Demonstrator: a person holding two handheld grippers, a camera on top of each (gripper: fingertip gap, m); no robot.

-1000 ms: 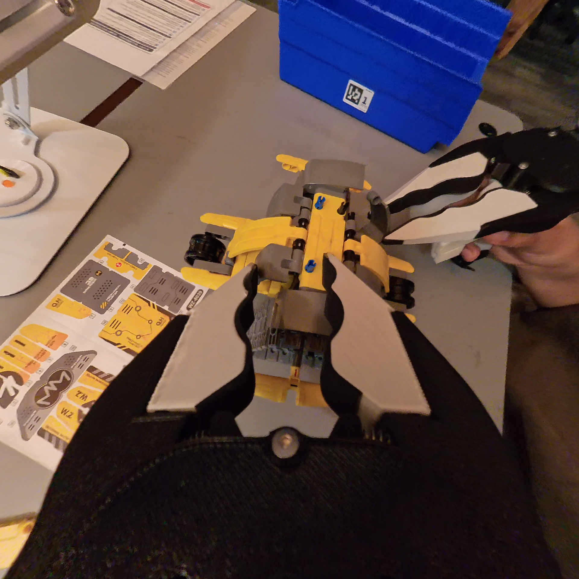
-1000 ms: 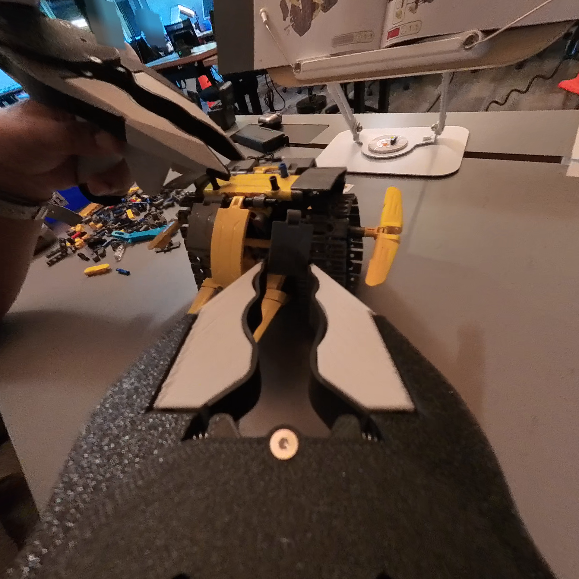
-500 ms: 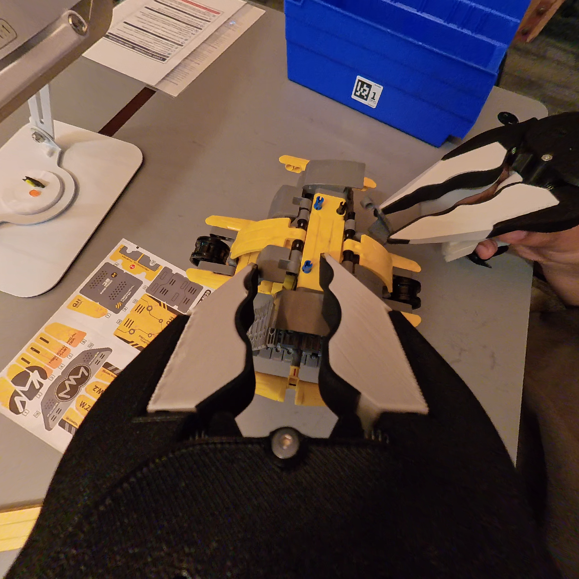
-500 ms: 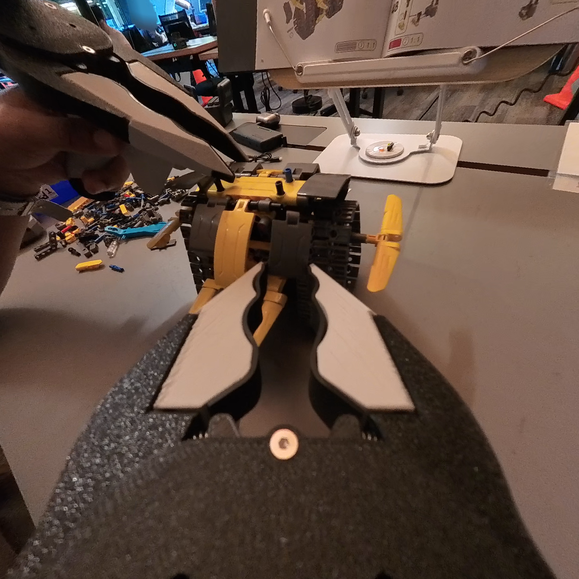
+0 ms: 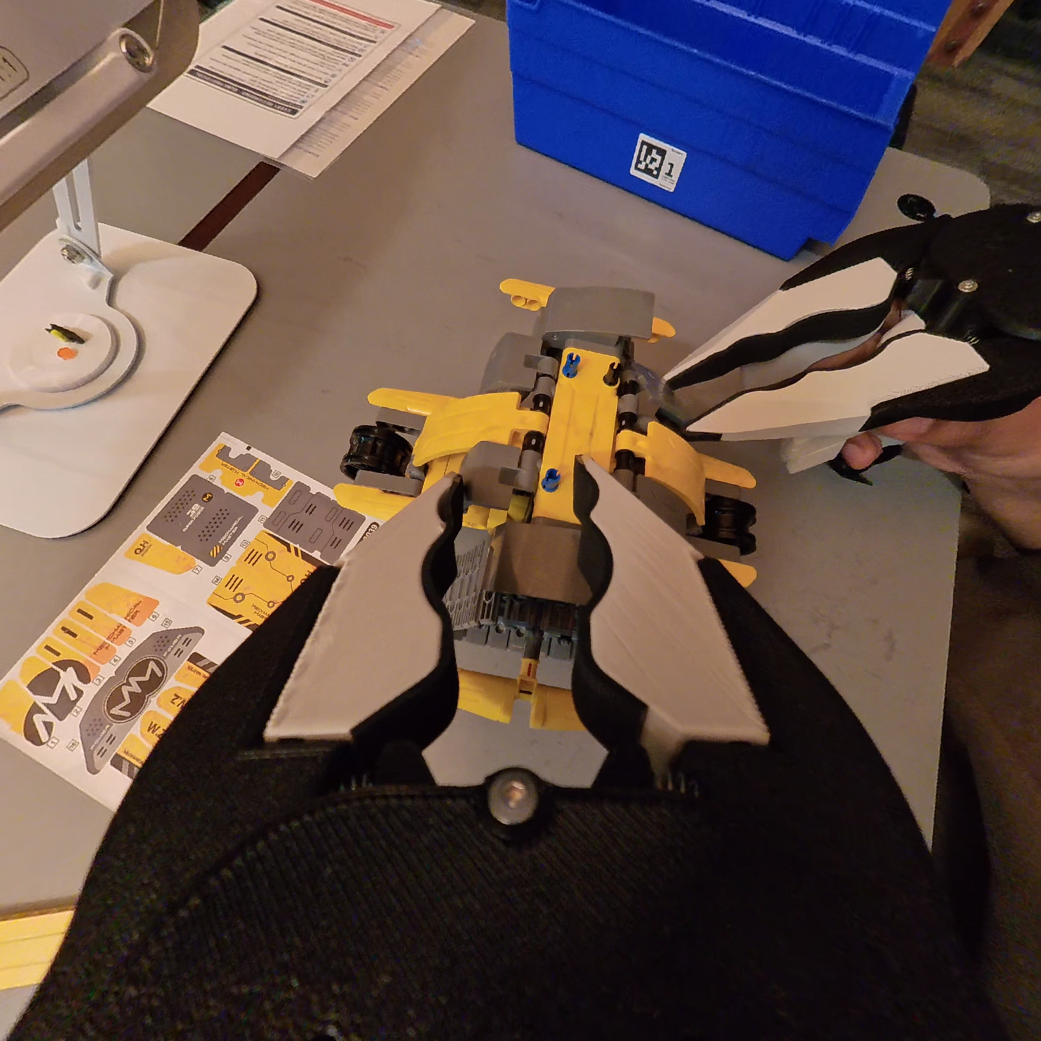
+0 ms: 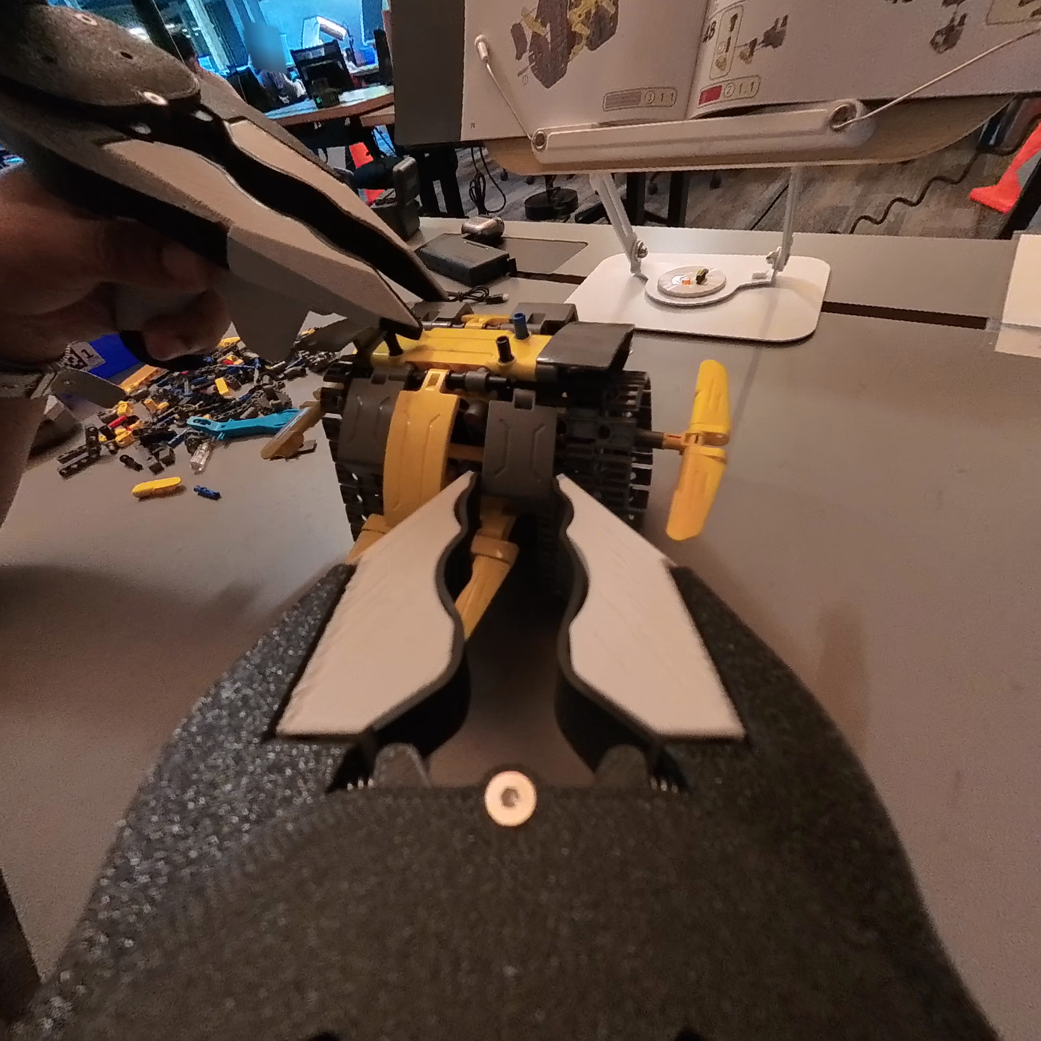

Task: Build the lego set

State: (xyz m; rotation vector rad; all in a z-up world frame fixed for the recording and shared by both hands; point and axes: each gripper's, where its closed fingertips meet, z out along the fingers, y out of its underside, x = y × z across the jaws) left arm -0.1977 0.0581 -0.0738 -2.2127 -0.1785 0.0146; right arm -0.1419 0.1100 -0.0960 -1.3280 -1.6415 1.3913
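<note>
A yellow, grey and black brick-built tracked vehicle model [image 5: 574, 405] stands on the grey table [image 5: 394, 225]. My left gripper [image 5: 518, 473] comes over its rear from above and is shut on the grey block on top of the model [image 5: 535, 557]. My right gripper [image 6: 515, 479] meets the model [image 6: 495, 394] from the side, with its fingertips closed on a grey curved side panel [image 6: 515, 445]. The right gripper also shows in the left wrist view [image 5: 681, 405], held by a hand. The left gripper shows in the right wrist view [image 6: 422, 312] at the model's top edge.
A blue bin [image 5: 704, 112] stands behind the model. A sticker sheet [image 5: 169, 591] lies to its left, next to a white book-stand base [image 5: 84, 394] and printed paper [image 5: 304, 67]. A pile of loose parts [image 6: 186, 405] lies past the model. An instruction book [image 6: 676, 56] sits on the stand.
Both grippers keep the same hold on the model. The background has shifted a little to the right in the left wrist view, and the book stand sits lower in the right wrist view.
</note>
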